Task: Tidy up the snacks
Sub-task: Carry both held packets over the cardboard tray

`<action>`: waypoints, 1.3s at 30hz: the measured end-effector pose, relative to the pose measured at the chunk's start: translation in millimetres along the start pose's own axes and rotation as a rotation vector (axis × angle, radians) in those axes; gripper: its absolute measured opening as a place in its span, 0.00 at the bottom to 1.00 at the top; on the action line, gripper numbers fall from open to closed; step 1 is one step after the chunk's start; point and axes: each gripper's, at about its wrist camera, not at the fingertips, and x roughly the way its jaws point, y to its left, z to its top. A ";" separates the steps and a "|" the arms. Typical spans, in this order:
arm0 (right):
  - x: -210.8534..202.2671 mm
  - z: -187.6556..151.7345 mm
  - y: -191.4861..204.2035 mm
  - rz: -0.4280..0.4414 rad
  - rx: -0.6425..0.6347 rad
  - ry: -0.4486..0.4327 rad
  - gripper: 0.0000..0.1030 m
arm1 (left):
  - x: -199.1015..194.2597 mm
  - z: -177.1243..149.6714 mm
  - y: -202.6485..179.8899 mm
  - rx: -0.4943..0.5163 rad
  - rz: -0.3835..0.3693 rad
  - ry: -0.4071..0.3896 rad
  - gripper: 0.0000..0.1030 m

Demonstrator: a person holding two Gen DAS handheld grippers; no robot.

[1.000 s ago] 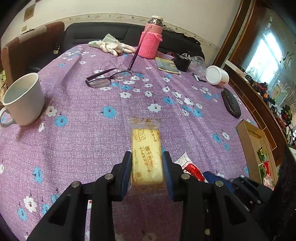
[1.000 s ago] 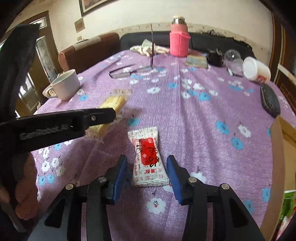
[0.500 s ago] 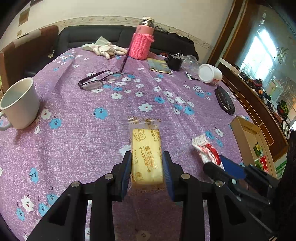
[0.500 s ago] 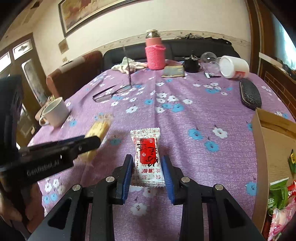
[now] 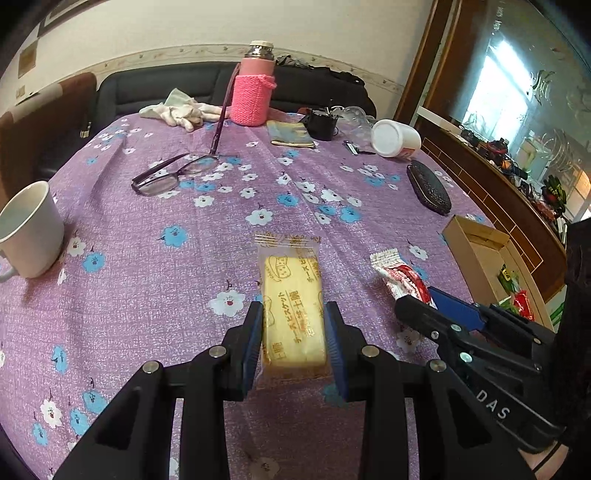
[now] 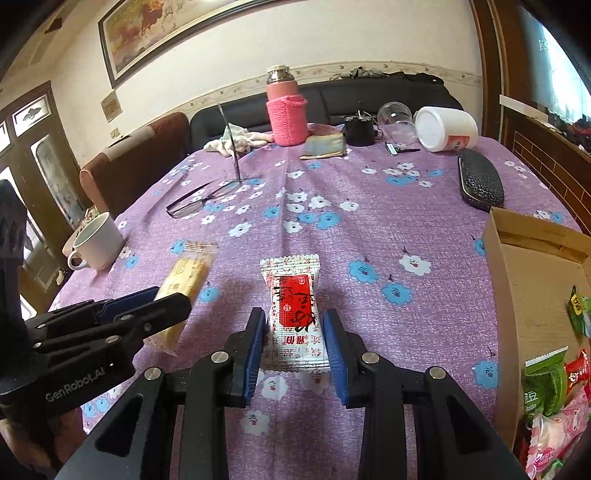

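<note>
Snacks | left tool clamps yellow biscuit pack | right tool clamps red-white packet | both above worktop

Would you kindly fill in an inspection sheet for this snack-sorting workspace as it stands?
Surface: table under purple floral tablecloth.
Job's things: yellow biscuit packet; red-and-white snack packet; cardboard box holding more snacks, at the right.
Clutter: white mug, eyeglasses, pink flask, glasses case, white jar on its side.
Grippers: left gripper clamps the biscuit packet; right gripper clamps the snack packet.
Cables: nothing seen.
Surroundings: dark sofa, framed picture.
</note>
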 end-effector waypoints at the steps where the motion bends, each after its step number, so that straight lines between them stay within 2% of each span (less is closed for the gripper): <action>1: 0.9 0.1 -1.2 -0.003 0.005 0.002 0.33 | 0.2 -0.3 -1.1 0.005 0.003 0.000 0.31; 16: -6.6 4.9 -21.9 -0.013 0.093 -0.032 0.33 | 2.7 -2.0 -12.8 0.040 -0.033 0.012 0.31; 23: -27.2 4.8 -36.5 -0.003 0.182 -0.073 0.33 | -1.2 -4.5 -15.6 0.026 -0.086 0.012 0.31; 30: -82.8 -33.4 -53.9 0.002 0.260 -0.124 0.33 | -5.8 -8.6 -25.4 0.042 -0.115 0.009 0.31; 35: -119.4 -62.8 -85.6 -0.025 0.321 -0.159 0.33 | -11.7 -8.9 -35.8 0.062 -0.115 -0.003 0.31; 39: -132.2 -75.1 -114.5 -0.059 0.371 -0.163 0.33 | -17.4 -8.8 -47.5 0.082 -0.126 0.001 0.31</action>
